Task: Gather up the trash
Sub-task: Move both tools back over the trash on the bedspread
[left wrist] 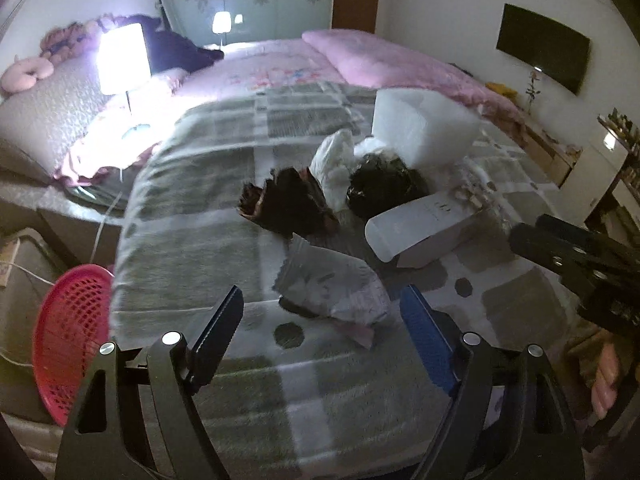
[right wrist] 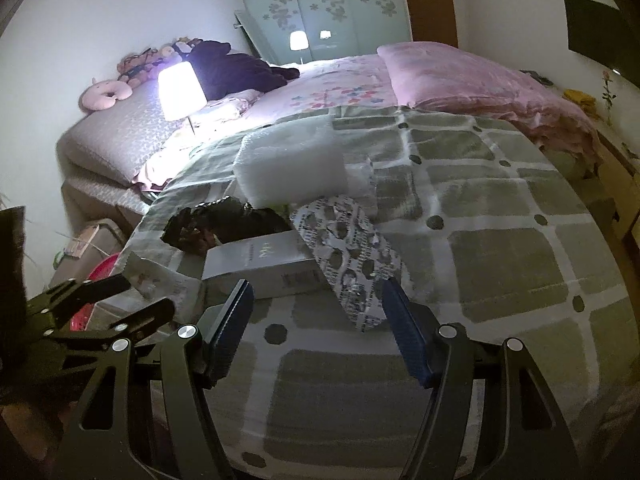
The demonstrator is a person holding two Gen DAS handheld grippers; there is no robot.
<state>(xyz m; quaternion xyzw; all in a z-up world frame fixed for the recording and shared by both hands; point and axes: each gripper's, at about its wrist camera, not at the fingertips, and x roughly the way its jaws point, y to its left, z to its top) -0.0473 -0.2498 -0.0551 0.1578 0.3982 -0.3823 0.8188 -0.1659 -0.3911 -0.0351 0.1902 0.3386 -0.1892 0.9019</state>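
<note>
Trash lies on a green checked blanket on the bed. A crumpled printed wrapper lies just ahead of my left gripper, which stands open around nothing. Beyond it are a torn dark-brown wrapper, a white crumpled bag, a black plastic bag, a white carton and a white foam block. My right gripper is open over the blanket, its fingertips near the carton and a silver blister sheet. The foam block lies behind.
A red mesh basket stands on the floor left of the bed, beside a box with cables. A lit lamp, pink bedding and plush toys lie farther back. The right gripper's frame shows at right.
</note>
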